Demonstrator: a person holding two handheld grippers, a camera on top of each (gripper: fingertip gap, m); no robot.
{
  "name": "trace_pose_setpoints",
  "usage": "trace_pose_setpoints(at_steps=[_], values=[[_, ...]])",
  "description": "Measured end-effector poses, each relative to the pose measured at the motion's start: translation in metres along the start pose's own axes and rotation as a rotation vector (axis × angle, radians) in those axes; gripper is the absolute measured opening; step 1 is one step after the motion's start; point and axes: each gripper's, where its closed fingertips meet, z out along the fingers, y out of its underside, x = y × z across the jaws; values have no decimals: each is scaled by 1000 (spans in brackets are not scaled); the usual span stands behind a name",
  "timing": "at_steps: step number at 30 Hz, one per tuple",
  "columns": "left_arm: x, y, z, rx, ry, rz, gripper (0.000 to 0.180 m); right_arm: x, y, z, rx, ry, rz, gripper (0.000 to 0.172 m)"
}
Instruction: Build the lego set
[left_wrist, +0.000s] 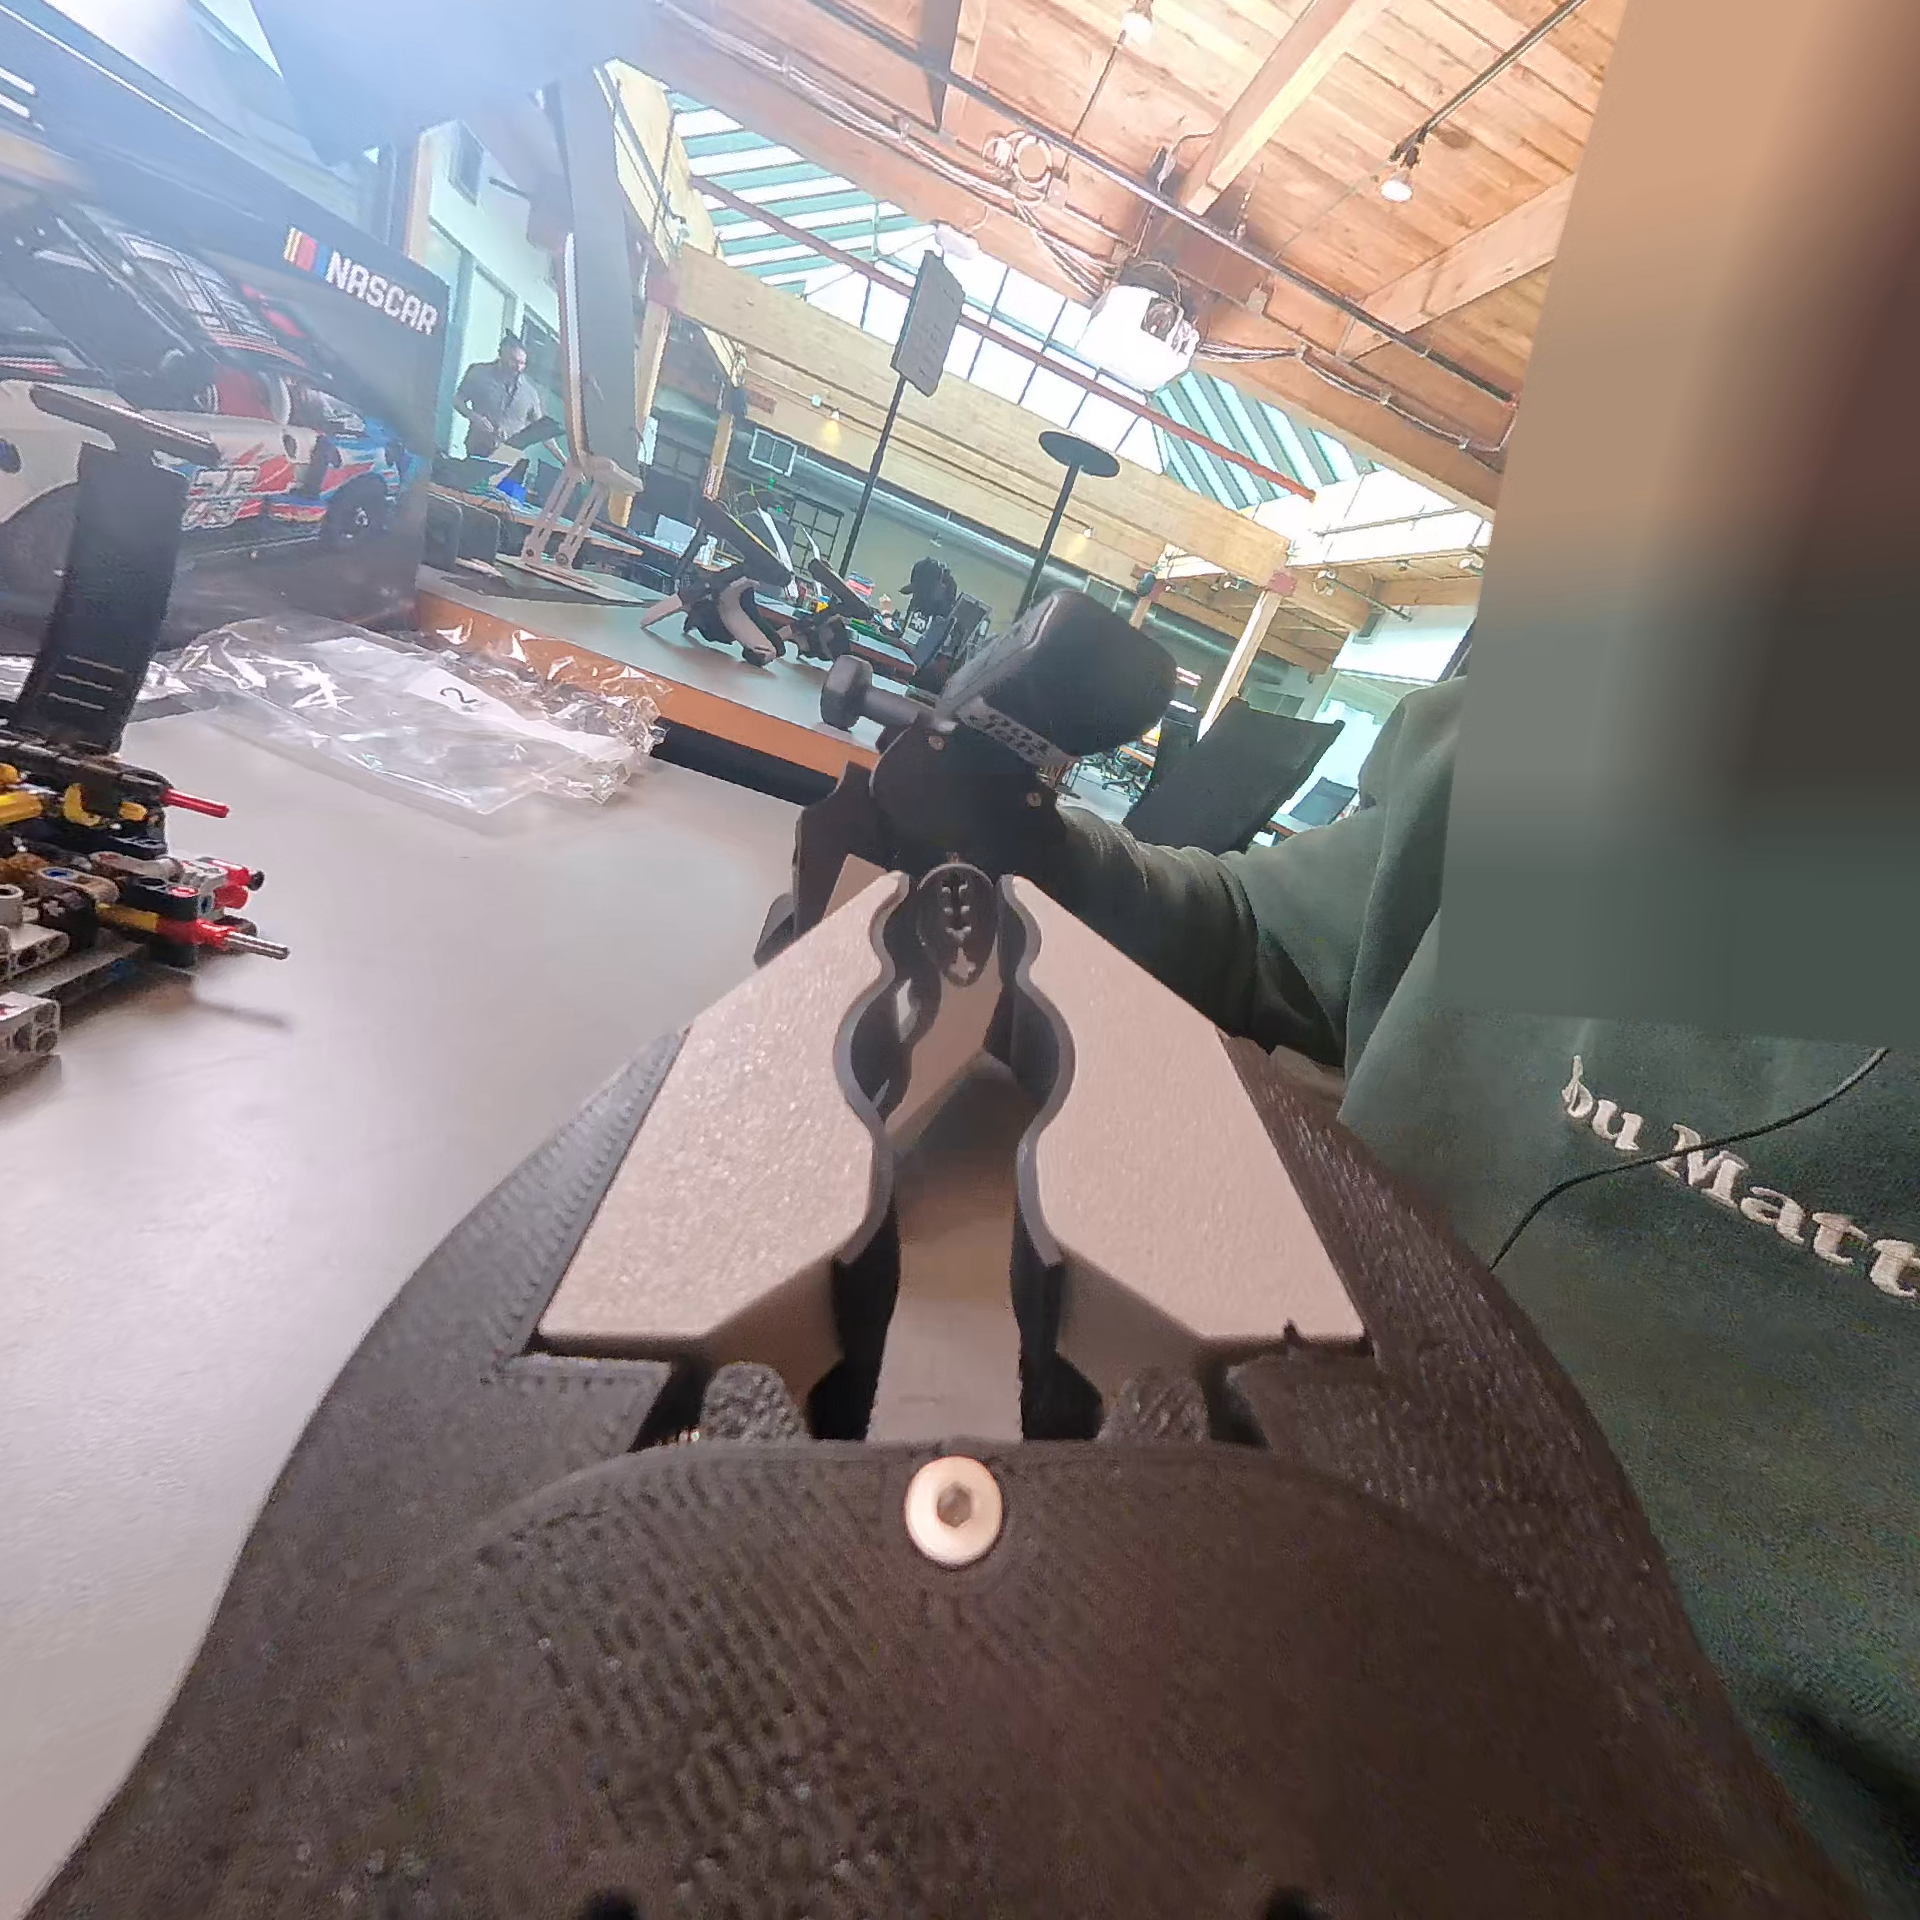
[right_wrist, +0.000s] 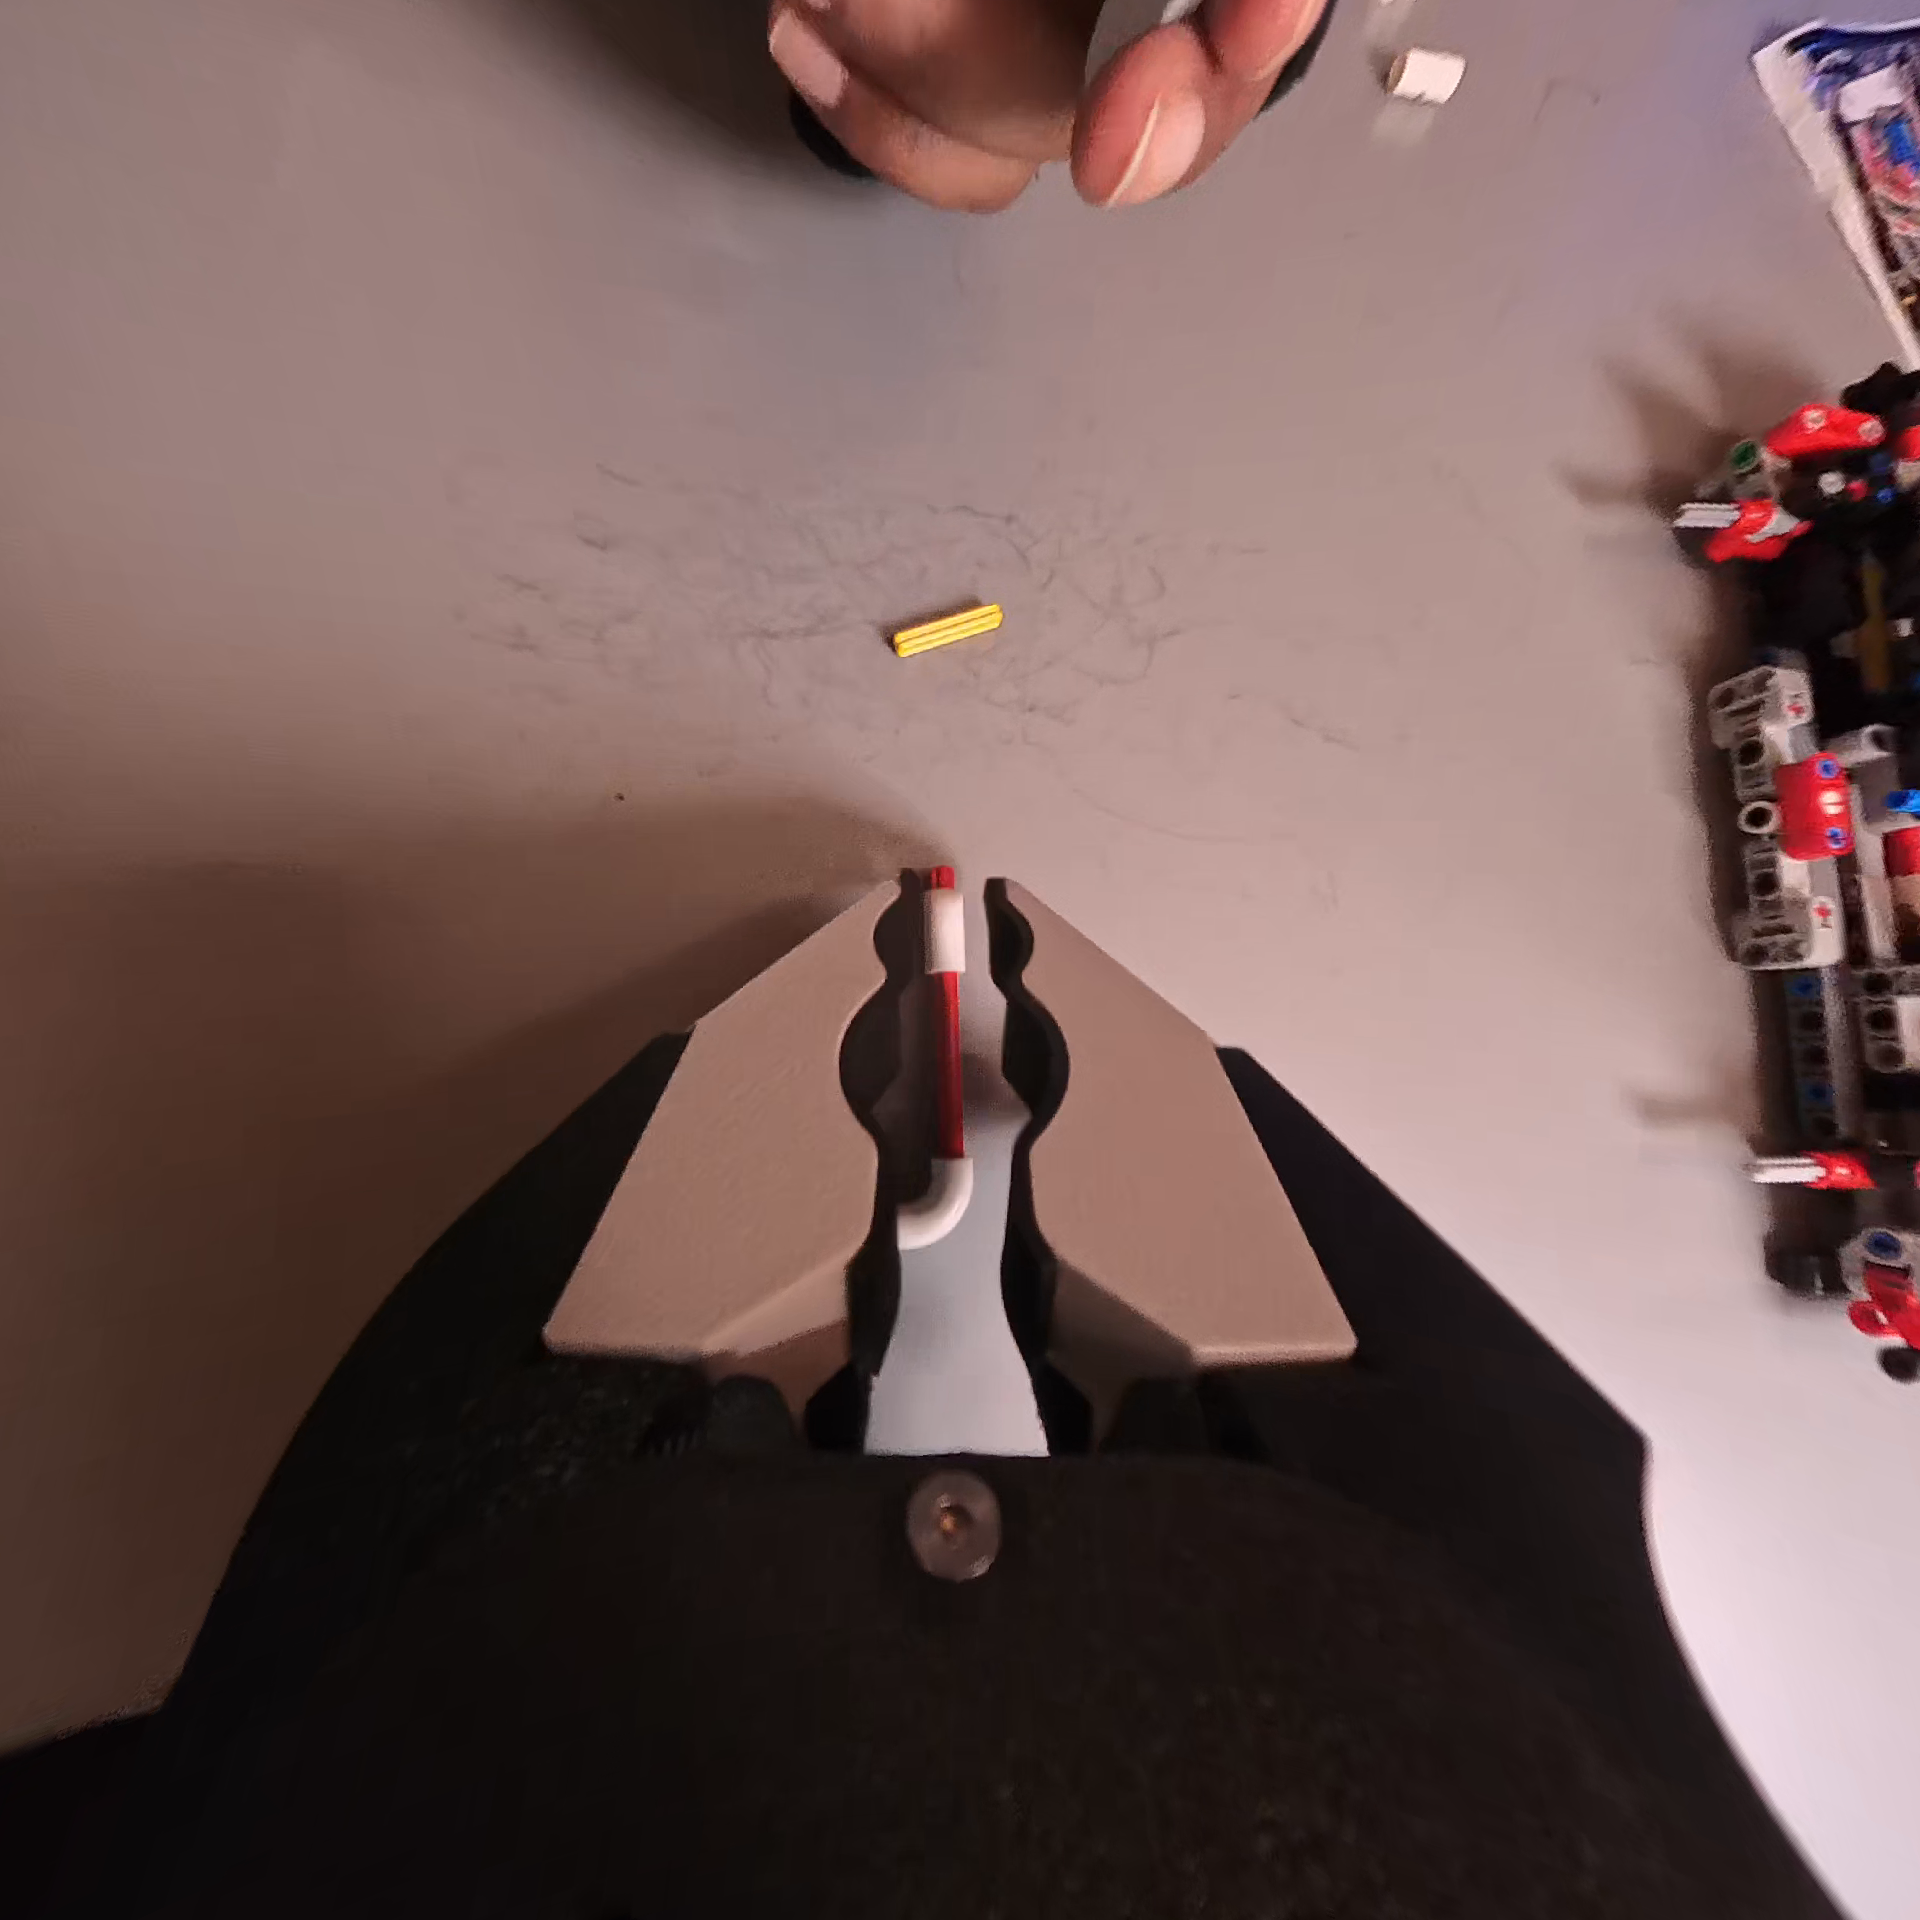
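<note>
**benchwatcher:** Was standing right by the surface. The left wrist view looks low across the room. The left gripper (left_wrist: 956, 894) has its fingers narrow and pinched on a small black piece with holes (left_wrist: 956, 928), a pad on each side of it right at the tips. Behind that, at 12 o'clock, is the other gripper (left_wrist: 997, 748), at the end of a green sleeve (left_wrist: 1195, 935). None of that shows up in the other camera.

**pinpusher:** And the right wrist view?

**benchwatcher:** It looks straight down at the surface (right_wrist: 416, 416). The right gripper (right_wrist: 951, 888) has its fingers a little apart. A red axle with a white sleeve (right_wrist: 945, 997) runs lengthwise between them and sits closer to the left finger, with a clear gap on the right side, so it isn't clamped. A short yellow axle (right_wrist: 945, 631) lies at 12 o'clock, well apart from the tips. Past that there's a bare hand (right_wrist: 987, 104). The brick model (right_wrist: 1818, 831) is at 3 o'clock.

**pinpusher:** Any containers?

**benchwatcher:** Just a clear plastic bag (left_wrist: 416, 707) at 10 o'clock in the left view, lying flat. I can't tell if anything's in it. There's also a printed box (left_wrist: 260, 395) standing behind it.
</note>
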Motion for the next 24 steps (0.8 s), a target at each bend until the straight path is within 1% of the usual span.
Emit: trace_pose_setpoints(at_steps=[2,5,8,10,12,15,17,19,21,24], values=[[1,1,0,-6,2,6,12,-1,5,2,-18,-11,-1,5],[3,1,0,-10,4,14,12,-2,15,-10,-46,-37,23,5],[3,2,1,-14,5,11,12,-9,36,-24,-134,-85,47,5],[3,2,1,-17,5,11,12,-14,48,-36,-193,-118,75,7],[3,3,1,-20,5,12,12,-12,57,-44,-223,-111,96,11],[2,5,2,-28,5,12,12,-8,56,-49,-210,-89,101,13],[3,6,3,-33,7,9,12,-5,39,-45,-129,-81,85,11],[3,7,3,-38,9,9,13,-9,31,-38,-101,-102,77,8],[3,8,3,-41,11,11,13,-13,41,-33,-159,-123,70,6],[4,7,3,-41,12,13,12,-18,54,-44,-198,-157,117,4]])
